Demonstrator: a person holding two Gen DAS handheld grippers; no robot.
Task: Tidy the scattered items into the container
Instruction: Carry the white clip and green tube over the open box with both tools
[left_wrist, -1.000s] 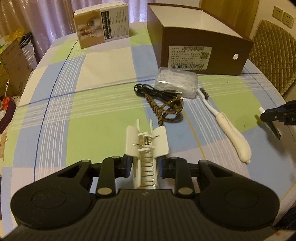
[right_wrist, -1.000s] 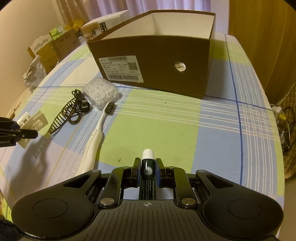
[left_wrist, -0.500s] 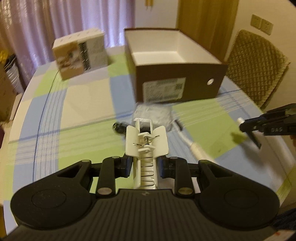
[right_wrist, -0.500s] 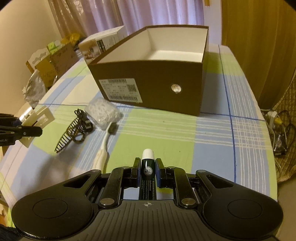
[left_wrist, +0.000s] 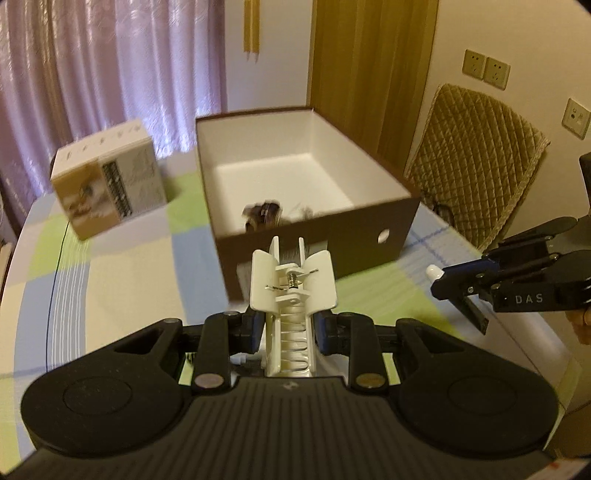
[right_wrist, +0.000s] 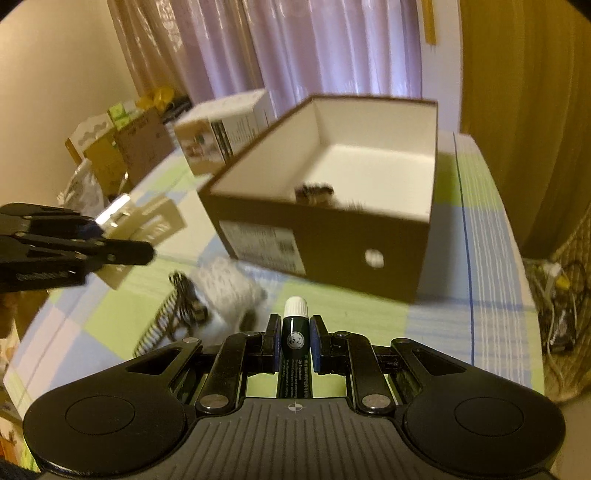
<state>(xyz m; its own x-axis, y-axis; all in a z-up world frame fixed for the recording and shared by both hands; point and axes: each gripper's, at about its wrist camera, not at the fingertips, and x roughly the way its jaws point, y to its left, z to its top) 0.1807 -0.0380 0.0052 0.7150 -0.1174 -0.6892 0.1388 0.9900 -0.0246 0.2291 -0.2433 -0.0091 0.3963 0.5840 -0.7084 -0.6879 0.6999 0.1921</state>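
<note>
Jaws of the left gripper are pinched on a white spring clip, which stands upright between them, its wire spring showing down the middle. Jaws of the right gripper are clamped on a dark green tube with a white cap; a round emblem sits on the tube and fine white lettering runs down it, too small to read apart from what looks like "Lip". In the left wrist view the right gripper's side carries the letters "DAS".

Both grippers hang above the table, short of the near wall of the brown box. That open box has a white inside, a round hole in its near wall and a white barcode label whose print is blurred. Something dark and blurred lies inside at the near wall. Most of the box floor is bare.

On the checked cloth in front of the box lie a dark comb-like clip, a tangled cord and a pale blurred bundle. A printed carton stands left of the box, apart from it. The table's right edge runs close past the box; a quilted chair stands beyond.
</note>
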